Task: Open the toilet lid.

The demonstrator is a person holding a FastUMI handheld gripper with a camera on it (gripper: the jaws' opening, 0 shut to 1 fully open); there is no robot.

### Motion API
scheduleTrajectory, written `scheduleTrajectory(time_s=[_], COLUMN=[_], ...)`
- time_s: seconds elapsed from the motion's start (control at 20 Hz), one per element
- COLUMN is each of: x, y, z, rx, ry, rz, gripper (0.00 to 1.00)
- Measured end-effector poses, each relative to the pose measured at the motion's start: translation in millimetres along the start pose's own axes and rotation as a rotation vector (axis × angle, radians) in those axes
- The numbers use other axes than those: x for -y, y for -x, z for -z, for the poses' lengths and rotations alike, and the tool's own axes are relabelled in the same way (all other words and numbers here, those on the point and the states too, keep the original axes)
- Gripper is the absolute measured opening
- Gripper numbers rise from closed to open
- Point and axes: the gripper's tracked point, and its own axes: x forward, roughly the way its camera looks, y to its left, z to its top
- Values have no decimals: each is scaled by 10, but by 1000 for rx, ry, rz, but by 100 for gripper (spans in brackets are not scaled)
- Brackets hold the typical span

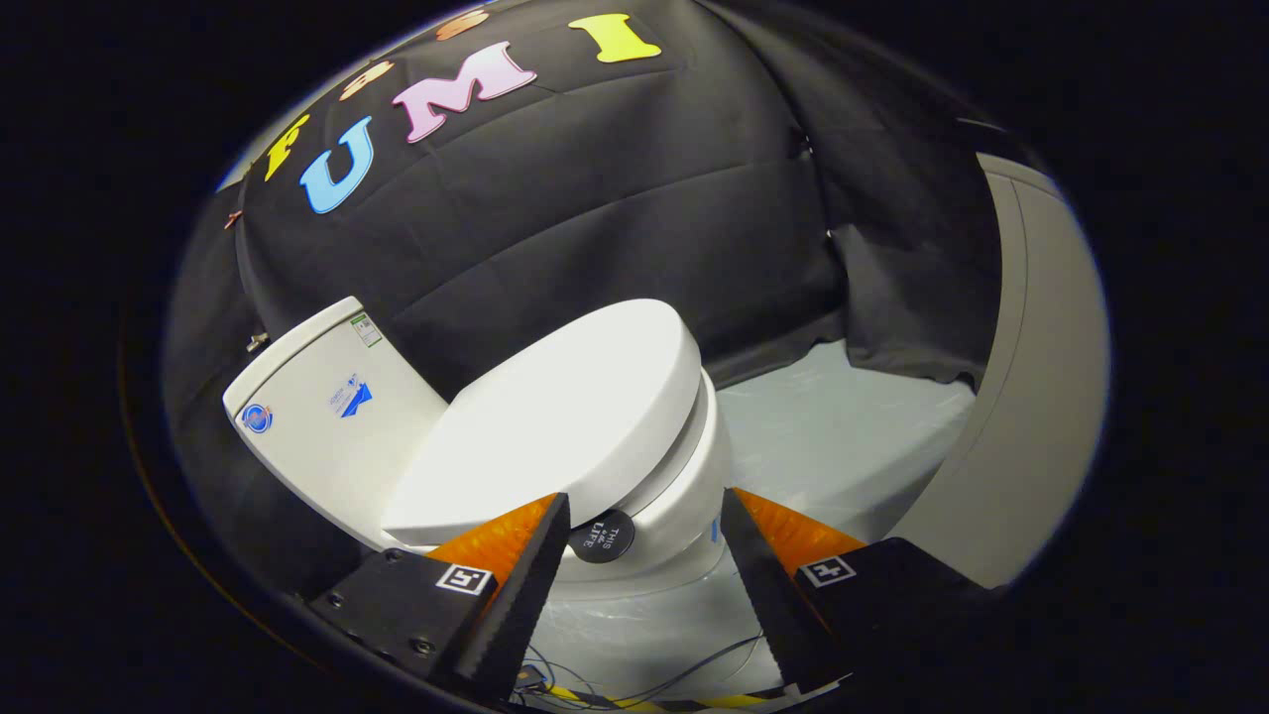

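Gripper view: gripper [644, 511] spread wide, fingers gripping nothing. White toilet [684, 496] just ahead, tilted, its lid [565, 416] down flat over the seat, rim close above the left fingertip at 11 o'clock. Small round black disc [602, 536] between the fingers, under the lid's edge. Tank [327, 416] at 10 o'clock beyond. Pale floor [843, 426] at 2 o'clock.

We see a white toilet [516, 436] with its lid [565, 416] down, the tank [327, 416] to its left. Our gripper [644, 511] has its fingers spread apart, the bowl between them, a round black sticker [602, 536] beside one finger.
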Motion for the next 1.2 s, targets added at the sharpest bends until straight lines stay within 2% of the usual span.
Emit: scheduleTrajectory(time_s=[0.15,0.3,0.4,0.6,0.65,0.75,0.95,1.1,1.2], x=[41,-36,-114,-171,-137,-235,-239,-181,-224], y=[-33,-110,-177,-288,-313,-344,-372,-315,-386], z=[50,221,291,432,423,419,439,451,457], rx=[-39,-117,-153,-207,-199,-213,-223,-238,-229], ry=[-114,-227,-308,-391,-402,-443,-493,-539,-537], rz=[-17,-55,-86,-108,-104,-148,-179,-172,-171], gripper=[97,75,75,75,67,49,49,49,22])
